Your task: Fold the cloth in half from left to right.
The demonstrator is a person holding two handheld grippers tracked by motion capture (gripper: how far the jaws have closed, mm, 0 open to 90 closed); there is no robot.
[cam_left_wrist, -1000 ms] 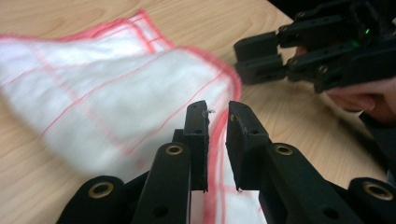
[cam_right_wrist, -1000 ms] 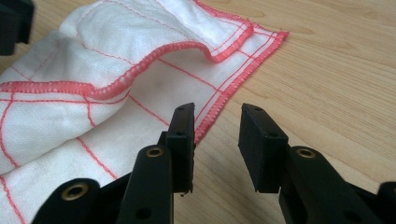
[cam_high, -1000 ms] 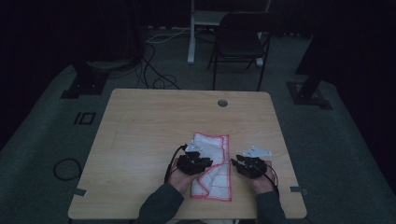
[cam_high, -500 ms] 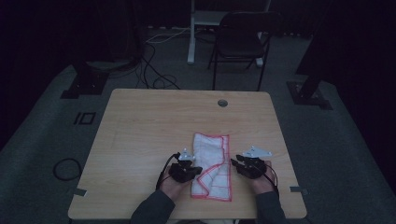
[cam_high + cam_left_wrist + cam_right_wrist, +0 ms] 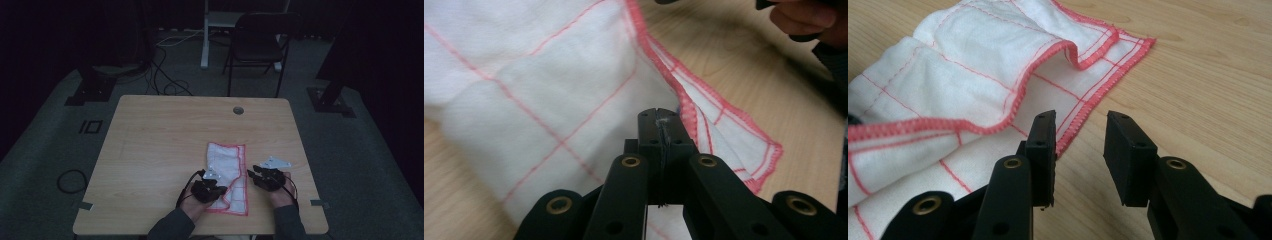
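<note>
From above, the white cloth (image 5: 229, 175) with its pink hem lies folded on the near half of the wooden table (image 5: 165, 145), its near edge close to the table's front edge and its far edge about mid-table. Bare wood spreads wide to the left and beyond the cloth, up to a small round hole (image 5: 238, 110) near the far edge; less room lies to the right. The left gripper (image 5: 210, 189) sits at the cloth's near left side, and the right gripper (image 5: 266, 176) rests just off its right hem, over bare wood. A dark chair (image 5: 260, 47) stands past the table, well apart, with cables on the floor (image 5: 165, 75) to its left. In the left gripper view, the left gripper (image 5: 659, 120) has its jaws pressed fully together, having just been closing, and a thin bit of the cloth (image 5: 549, 90) seems pinched in the seam between them; the pink hem runs off to the right, where the layers gape slightly, and the other hand (image 5: 804, 20) shows at the top corner. In the right gripper view, the right gripper (image 5: 1080, 142) stands partly open with nothing between its jaws, the left jaw over the cloth's (image 5: 973, 65) hemmed edge and the right one over bare wood; the upper layer's hem buckles up in a small wave.
</note>
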